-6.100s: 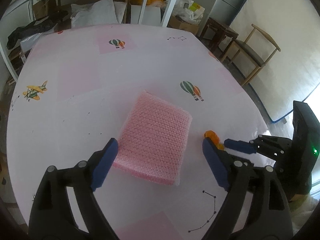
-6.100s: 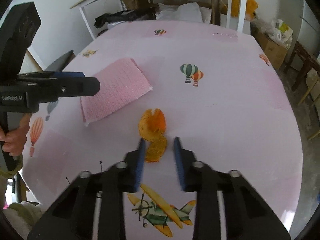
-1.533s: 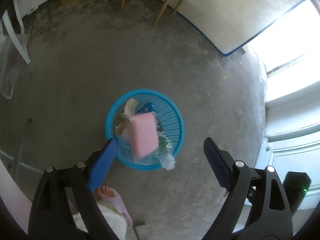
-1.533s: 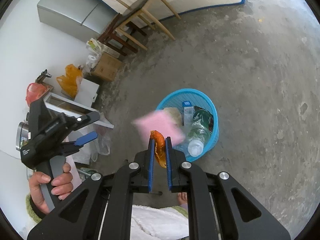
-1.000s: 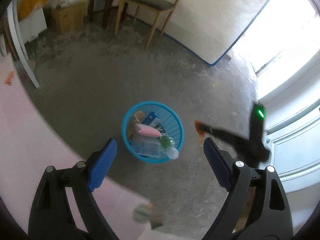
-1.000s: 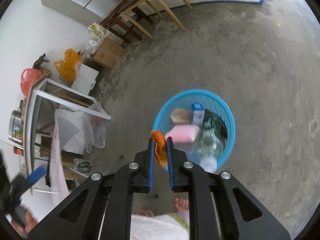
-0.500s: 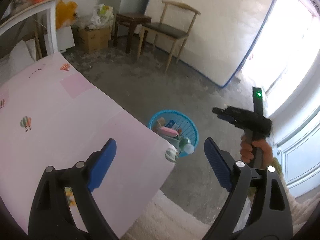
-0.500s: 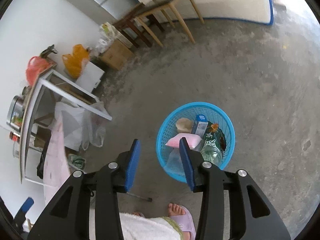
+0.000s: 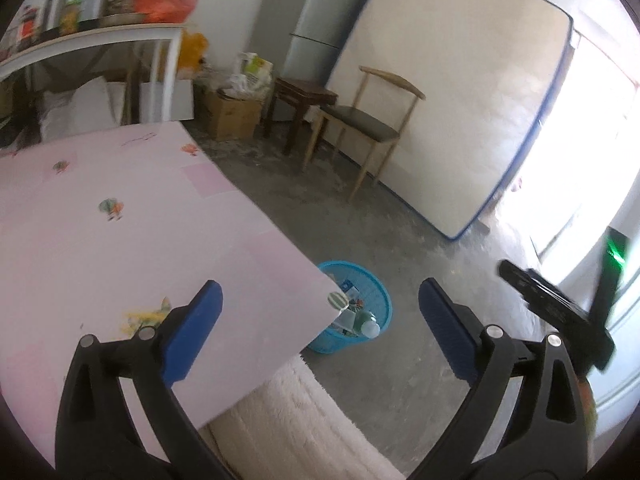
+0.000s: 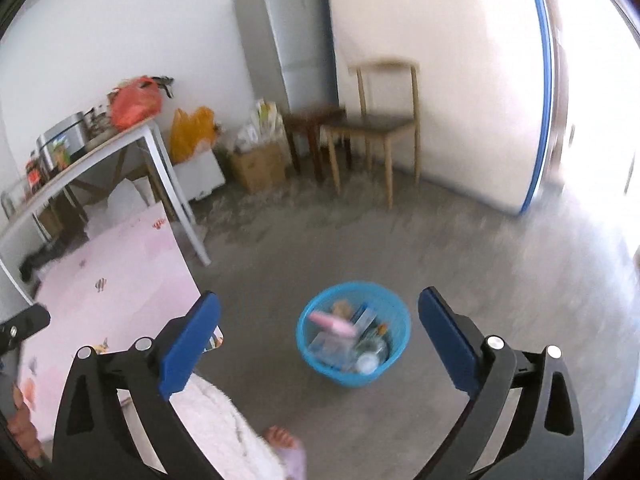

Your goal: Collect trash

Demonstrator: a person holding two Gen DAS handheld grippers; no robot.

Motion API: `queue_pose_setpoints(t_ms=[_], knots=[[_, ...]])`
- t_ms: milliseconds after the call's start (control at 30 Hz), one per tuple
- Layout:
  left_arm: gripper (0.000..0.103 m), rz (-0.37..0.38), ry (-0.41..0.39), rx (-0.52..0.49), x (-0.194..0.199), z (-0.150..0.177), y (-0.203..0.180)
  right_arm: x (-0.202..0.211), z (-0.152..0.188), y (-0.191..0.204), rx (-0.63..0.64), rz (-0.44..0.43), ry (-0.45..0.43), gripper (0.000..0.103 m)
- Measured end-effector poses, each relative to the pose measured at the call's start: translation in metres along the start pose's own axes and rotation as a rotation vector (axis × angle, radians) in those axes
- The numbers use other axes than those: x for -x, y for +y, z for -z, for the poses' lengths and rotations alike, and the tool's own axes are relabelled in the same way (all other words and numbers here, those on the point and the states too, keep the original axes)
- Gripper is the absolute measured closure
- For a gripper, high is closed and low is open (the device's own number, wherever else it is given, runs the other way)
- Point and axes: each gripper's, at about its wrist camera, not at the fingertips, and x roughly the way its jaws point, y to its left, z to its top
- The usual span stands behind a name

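Both grippers are seen with jaws opening and nothing between the blue pads: the left gripper (image 9: pixel 320 312) is angled downward over the near corner of the pink table (image 9: pixel 120 240), the right gripper (image 10: pixel 318 320) downward over bare concrete floor (image 10: pixel 480 280). From the right wrist, the blue trash basket (image 10: pixel 394 368) is framed between the pads at 12 o'clock, standing apart from the table edge at 9 o'clock, with open floor at 1 to 3 o'clock. A pink pad (image 10: pixel 334 325) and a clear bottle (image 10: pixel 370 356) are seen inside the basket. From the left wrist, the basket (image 9: pixel 378 300) is partly hidden behind the table corner. A wooden chair (image 10: pixel 380 128) and a mattress (image 10: pixel 440 80) are set against the far wall.
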Motion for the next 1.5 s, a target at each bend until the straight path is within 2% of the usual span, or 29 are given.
queue_pose_setpoints(t_ms=[100, 133, 233, 333, 467, 700, 867, 1067, 1300, 1500], knots=[[0.008, -0.104, -0.012, -0.005, 0.011, 0.008, -0.001, 0.034, 0.005, 0.018, 0.071, 0.041, -0.077, 0.006], [0.008, -0.161, -0.022, -0.024, 0.016, 0.012, -0.003, 0.045, 0.011, 0.024, 0.087, 0.038, -0.102, 0.006], [0.008, -0.33, -0.062, -0.089, 0.029, 0.023, -0.01, 0.058, 0.025, 0.031, 0.089, -0.045, -0.083, 0.006], [0.008, -0.409, -0.084, -0.13, 0.037, 0.029, -0.018, 0.059, 0.038, 0.04, 0.117, -0.019, -0.03, 0.006], [0.008, -0.458, -0.056, -0.137, 0.041, 0.032, -0.024, 0.064, 0.048, 0.057, 0.236, 0.075, -0.038, 0.006], [0.008, -0.459, 0.015, -0.041, 0.029, 0.038, -0.024, 0.063, 0.047, 0.062, 0.251, 0.124, -0.022, 0.006], [0.008, -0.474, 0.066, -0.044, 0.018, 0.043, -0.024, 0.054, 0.044, 0.053, 0.202, 0.111, 0.011, 0.006], [0.008, -0.483, 0.089, -0.001, 0.013, 0.047, -0.019, 0.038, 0.05, 0.046, 0.167, 0.108, 0.077, 0.006], [0.008, -0.496, 0.102, 0.054, 0.011, 0.048, -0.015, 0.028, 0.055, 0.042, 0.173, 0.115, 0.098, 0.006], [0.008, -0.499, 0.117, 0.016, 0.006, 0.051, -0.023, 0.024, 0.054, 0.039, 0.168, 0.117, 0.107, 0.006]])
